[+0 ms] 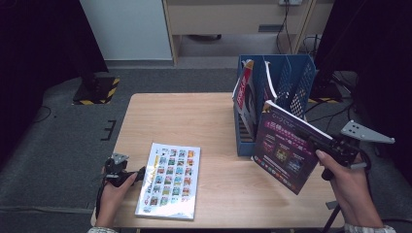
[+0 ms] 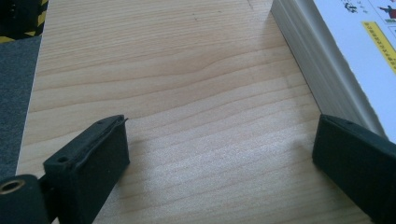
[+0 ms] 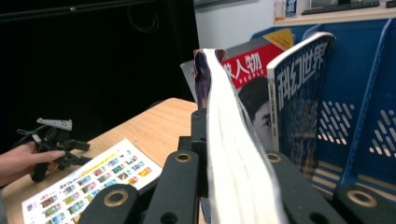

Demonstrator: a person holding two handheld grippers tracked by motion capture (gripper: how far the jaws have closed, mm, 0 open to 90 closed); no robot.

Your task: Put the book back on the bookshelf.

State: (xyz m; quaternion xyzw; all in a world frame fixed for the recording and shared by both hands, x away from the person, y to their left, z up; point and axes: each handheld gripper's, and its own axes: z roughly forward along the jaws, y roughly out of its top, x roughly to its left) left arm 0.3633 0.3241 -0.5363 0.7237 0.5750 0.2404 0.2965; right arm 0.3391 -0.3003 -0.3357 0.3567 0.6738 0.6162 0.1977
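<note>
Closest to us in the high view are our two hands at the near edge of the table (image 1: 214, 116). Our left gripper (image 1: 127, 173) lies low at the near left corner, its jaws spread wide and pointing at the left long edge of the white picture book (image 1: 170, 180), which lies flat just beside its tips. Our right gripper (image 1: 324, 143) is up at the near right, clamped on the right edge of the purple magazine (image 1: 284, 150). That magazine hangs tilted in the air, its cover toward us, in front of the blue file rack (image 1: 301, 77) that stands beyond the right gripper. Two more magazines (image 1: 245, 92) stand in the rack's left compartments.

From the left gripper view we look along our own black jaws, set far apart with bare wood between them. Just past the right-hand jaw runs the page edge of the picture book (image 2: 308, 60); whether that jaw touches it we cannot tell. Nothing sits between the pads.

From the right gripper view, our jaws are pressed nearly together on the purple magazine (image 3: 229, 140), whose white page edges rise straight up from between them. Beyond it stands the rack (image 3: 364, 93), with a red-titled magazine (image 3: 252, 65) and a dark blue one (image 3: 299, 88) upright inside. Far off to the left of our jaws, we see the left gripper (image 3: 58, 144) in its hand beside the picture book (image 3: 88, 186).
</note>
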